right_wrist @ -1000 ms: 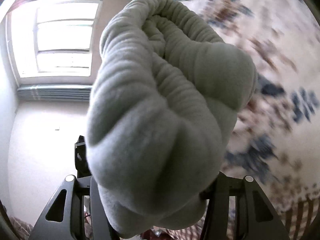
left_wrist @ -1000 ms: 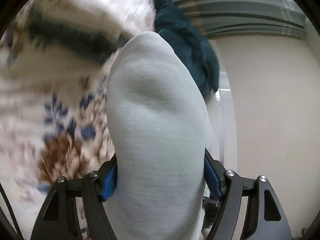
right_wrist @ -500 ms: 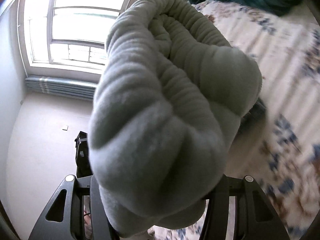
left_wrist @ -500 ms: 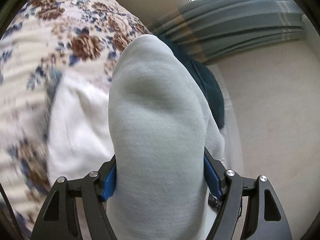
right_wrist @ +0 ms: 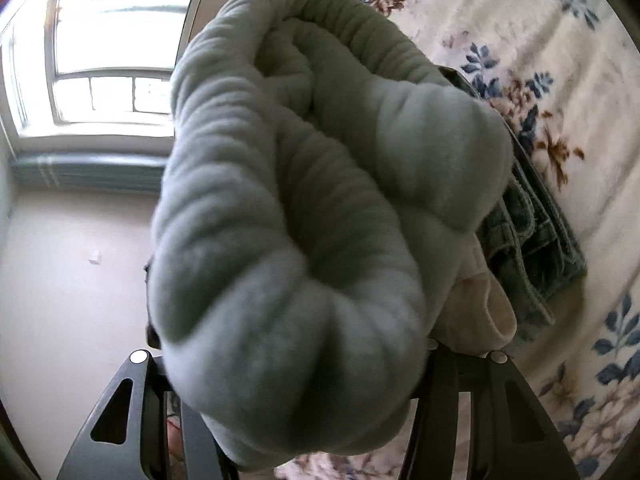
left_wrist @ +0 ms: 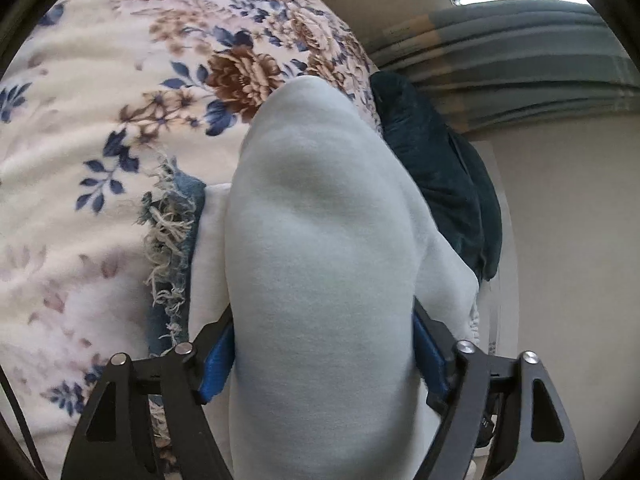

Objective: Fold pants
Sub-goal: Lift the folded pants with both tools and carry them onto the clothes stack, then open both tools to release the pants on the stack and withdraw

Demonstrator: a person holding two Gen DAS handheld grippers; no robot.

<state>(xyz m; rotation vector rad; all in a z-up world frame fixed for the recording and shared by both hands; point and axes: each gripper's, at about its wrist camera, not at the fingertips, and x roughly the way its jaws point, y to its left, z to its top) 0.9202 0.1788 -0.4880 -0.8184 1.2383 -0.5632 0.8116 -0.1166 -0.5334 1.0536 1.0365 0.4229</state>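
left gripper (left_wrist: 324, 364): my jaws have just been opening, folded grey sweatpants (left_wrist: 320, 260) between them
right gripper (right_wrist: 288, 364): opening too, bunched waistband end between
pants: over folded jeans (right_wrist: 532, 240) on bed (left_wrist: 80, 140)
risk: uneven release, fold collapses

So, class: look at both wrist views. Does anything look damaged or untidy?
Yes. The blue denim garment on the floral blanket has a frayed, ragged white-thread edge. The pale grey fleece pants are bunched thickly between the right jaws, not flat.
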